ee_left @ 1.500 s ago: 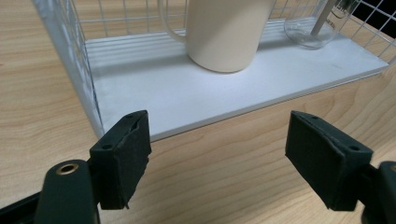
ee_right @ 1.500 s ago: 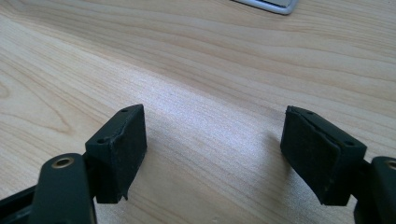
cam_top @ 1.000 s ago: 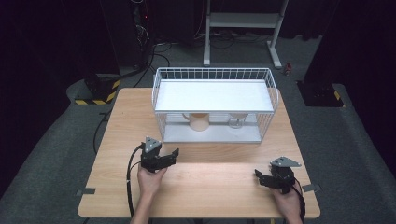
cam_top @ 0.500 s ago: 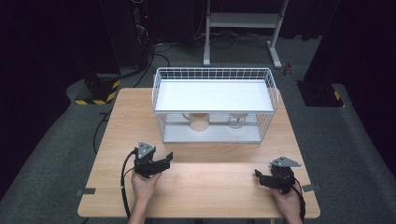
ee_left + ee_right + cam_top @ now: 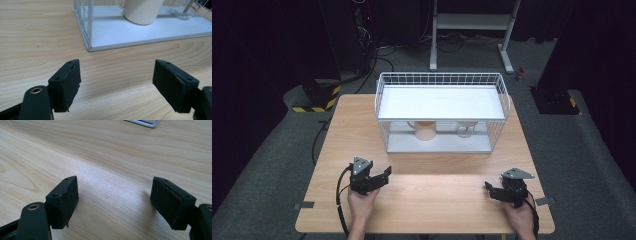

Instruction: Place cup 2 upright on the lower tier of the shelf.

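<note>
In the high view a wooden tabletop fills the middle of the frame, with a white wire rack standing on its upper half. The rack has a flat white top shelf and a lower white tray. Under the shelf, left of centre, sits a cream mug; to its right is a clear glass, apart from the mug.

At the lower left of the frame, the left claw is held by a hand that comes in from the bottom edge, its cable looping down beside the wrist. At the lower right, the right claw is held by the other hand. The two are well apart, both low over bare wood.

In the left gripper view the left claw is spread wide with nothing between its pads; the rack's corner, the mug and the glass lie along the top of the frame.

In the right gripper view the right claw is likewise spread wide and empty above wood grain, with a corner of the rack's tray at the top edge.
</note>
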Demonstrator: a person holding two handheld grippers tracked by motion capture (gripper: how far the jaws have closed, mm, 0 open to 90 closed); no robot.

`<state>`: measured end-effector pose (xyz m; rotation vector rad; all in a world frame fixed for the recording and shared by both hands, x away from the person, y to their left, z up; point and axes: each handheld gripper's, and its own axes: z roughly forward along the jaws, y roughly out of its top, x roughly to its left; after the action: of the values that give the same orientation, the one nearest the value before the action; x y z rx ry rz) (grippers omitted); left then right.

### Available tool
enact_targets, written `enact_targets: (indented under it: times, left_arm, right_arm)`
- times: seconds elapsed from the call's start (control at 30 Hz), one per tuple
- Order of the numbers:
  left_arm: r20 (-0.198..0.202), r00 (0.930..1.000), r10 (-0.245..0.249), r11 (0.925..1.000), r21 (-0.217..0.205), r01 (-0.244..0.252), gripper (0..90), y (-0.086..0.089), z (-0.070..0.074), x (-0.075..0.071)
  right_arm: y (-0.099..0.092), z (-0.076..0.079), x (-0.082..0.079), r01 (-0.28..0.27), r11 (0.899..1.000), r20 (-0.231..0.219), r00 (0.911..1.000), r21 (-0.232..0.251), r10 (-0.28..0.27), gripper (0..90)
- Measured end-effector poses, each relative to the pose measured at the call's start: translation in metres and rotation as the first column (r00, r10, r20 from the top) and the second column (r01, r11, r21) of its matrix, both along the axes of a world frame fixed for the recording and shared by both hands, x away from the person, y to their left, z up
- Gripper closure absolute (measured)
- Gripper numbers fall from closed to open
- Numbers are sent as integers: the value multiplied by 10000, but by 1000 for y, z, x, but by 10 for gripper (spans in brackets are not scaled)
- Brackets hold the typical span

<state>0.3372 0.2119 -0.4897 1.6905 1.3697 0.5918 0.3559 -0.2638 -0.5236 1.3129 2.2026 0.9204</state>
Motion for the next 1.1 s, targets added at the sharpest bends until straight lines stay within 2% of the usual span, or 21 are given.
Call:
enact_targets:
  times: [0.6, 0.73, 0.87, 0.93, 1.1]
  left_arm:
    - [-451, 9984, 339, 9974, 645, -310, 226, 11, -16, -6]
    - [-626, 9975, 340, 9986, 431, -313, 224, 13, -19, -6]
    - [-711, 9968, 353, 9976, 614, -310, 223, 15, -22, -6]
    - [-723, 9964, 440, 9978, 529, -402, 223, 15, -23, -6]
    - [-810, 9955, 492, 9959, 802, -426, 223, 14, -26, -5]
  right_arm:
    - [0, 0, 0, 1, 10000, -1, 10000, 0, -1, 226]
    - [0, 0, 0, 1, 10000, 0, 10000, -3, -1, 226]
    - [0, 0, 0, 0, 10000, 0, 10000, -2, 0, 226]
    - [0, 0, 0, 0, 10000, -1, 10000, -1, 0, 226]
    - [0, 0, 0, 3, 10000, -1, 10000, -1, -3, 226]
